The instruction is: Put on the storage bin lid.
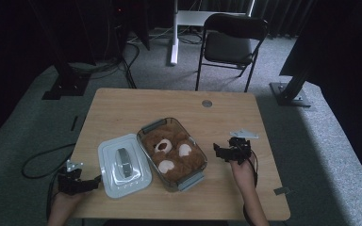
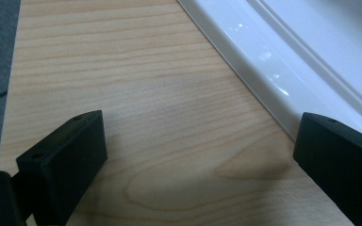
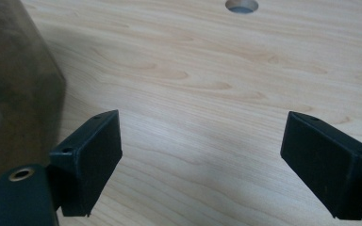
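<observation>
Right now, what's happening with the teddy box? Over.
Both tongs open, left, right. Teddy in box. Lid off, beside it. Nothing blocking.

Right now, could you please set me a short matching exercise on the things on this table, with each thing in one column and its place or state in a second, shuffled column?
Things:
1. lid
2. teddy bear
3. left tongs
4. right tongs

Places or states:
A. lies inside the clear box
B. open, at the lid's near left edge
C. flat on the table, left of the box
D. open, over bare wood to the right of the box

Pairs: 1-C, 2-A, 3-B, 4-D
</observation>
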Motion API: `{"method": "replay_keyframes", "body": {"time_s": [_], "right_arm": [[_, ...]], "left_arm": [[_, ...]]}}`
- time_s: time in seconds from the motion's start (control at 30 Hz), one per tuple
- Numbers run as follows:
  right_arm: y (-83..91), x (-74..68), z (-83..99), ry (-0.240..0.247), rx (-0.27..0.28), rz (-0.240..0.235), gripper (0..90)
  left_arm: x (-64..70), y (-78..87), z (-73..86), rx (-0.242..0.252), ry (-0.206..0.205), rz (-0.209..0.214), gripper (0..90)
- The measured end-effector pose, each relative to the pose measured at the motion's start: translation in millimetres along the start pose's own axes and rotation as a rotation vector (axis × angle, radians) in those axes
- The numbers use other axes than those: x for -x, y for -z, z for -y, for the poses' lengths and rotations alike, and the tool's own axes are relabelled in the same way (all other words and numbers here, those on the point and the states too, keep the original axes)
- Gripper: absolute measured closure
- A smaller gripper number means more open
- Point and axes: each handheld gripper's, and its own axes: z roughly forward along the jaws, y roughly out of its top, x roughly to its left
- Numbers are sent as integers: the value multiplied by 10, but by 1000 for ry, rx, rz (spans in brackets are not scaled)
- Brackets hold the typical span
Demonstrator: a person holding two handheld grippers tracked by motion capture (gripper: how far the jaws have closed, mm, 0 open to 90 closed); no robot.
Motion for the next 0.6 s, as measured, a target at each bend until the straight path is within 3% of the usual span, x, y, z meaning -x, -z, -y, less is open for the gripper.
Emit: {"method": "replay_keyframes", "body": {"time_s": [0.27,0.6], "right_arm": [[-128,60,76,-26,-18,0,125],[-232,18,206,-10,-43,-23,124]], "left_arm": [[109,121,-72,36,15,23,42],[367,145,-185,66,-9,71,42]]}}
